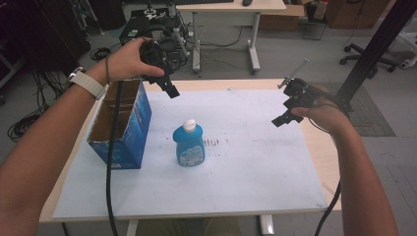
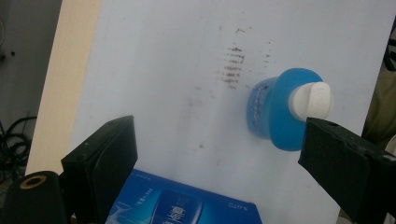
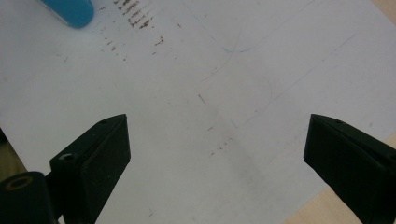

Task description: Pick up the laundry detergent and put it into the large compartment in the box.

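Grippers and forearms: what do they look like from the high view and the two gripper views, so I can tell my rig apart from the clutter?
Both the left gripper and the right gripper are black, each with two blocky, wedge-shaped jaws. A black cable trails from the left one, another from the right. The left wrist wears a watch on a pale band. Forearms are bare, no sleeves.

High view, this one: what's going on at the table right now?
A person holds a gripper in each hand above a white mat. The left gripper hangs open over the open blue box, looking down toward the blue bottle, which stands upright with its white cap on, beside the box. The right gripper hovers open at the mat's right side. Neither touches anything.
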A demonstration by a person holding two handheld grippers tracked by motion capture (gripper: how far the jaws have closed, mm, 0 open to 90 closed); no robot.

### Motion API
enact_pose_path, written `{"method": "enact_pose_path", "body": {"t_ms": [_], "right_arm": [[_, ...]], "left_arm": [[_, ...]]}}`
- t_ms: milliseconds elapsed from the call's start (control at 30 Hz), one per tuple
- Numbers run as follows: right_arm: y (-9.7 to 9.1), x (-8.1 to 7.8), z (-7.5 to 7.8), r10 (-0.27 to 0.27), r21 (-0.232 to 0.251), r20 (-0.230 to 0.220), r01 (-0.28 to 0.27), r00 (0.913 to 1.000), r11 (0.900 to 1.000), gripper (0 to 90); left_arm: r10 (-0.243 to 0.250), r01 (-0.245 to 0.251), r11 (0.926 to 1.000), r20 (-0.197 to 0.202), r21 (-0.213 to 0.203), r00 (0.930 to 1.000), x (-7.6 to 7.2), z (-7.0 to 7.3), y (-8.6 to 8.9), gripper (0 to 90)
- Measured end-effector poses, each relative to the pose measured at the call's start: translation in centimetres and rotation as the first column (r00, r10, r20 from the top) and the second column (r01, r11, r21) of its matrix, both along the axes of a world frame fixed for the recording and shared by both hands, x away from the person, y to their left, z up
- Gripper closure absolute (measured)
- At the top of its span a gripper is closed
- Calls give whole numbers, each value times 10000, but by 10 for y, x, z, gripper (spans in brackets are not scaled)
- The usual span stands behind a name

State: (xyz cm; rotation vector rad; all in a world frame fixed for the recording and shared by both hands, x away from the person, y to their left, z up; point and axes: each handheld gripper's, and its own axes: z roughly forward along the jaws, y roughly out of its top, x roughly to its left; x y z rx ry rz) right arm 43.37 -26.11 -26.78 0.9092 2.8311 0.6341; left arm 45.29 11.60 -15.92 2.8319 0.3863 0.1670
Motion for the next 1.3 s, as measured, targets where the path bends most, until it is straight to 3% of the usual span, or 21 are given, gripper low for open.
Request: {"method": "enact_pose_path", "body": {"t_ms": [167,333,600,1067,1300], "right_arm": [[1,-1,0,11,41,36,-11,10000,10000,73],[1,0,-2,31,17,-1,-31,10000,10000,73],[0,0,-3,20,3,-16,-20,10000,10000,76],[1,-1,-3,22,20,9,-22,10000,10000,76],[1,-2,-3,6,26,10,-6,10000,10000,76]], "left_arm": [[100,-100,9999,-8,-135,9999,0,2,1,89],[151,-160,9994,-276,-291,9995,-1,6,1,68],[203,-212,9983,-184,-551,9996,-4,11,4,42],[227,-233,9983,-135,-527,9997,-21,20,-2,50],[158,-173,9987,-321,-471,9994,-28,20,-6,64]]}}
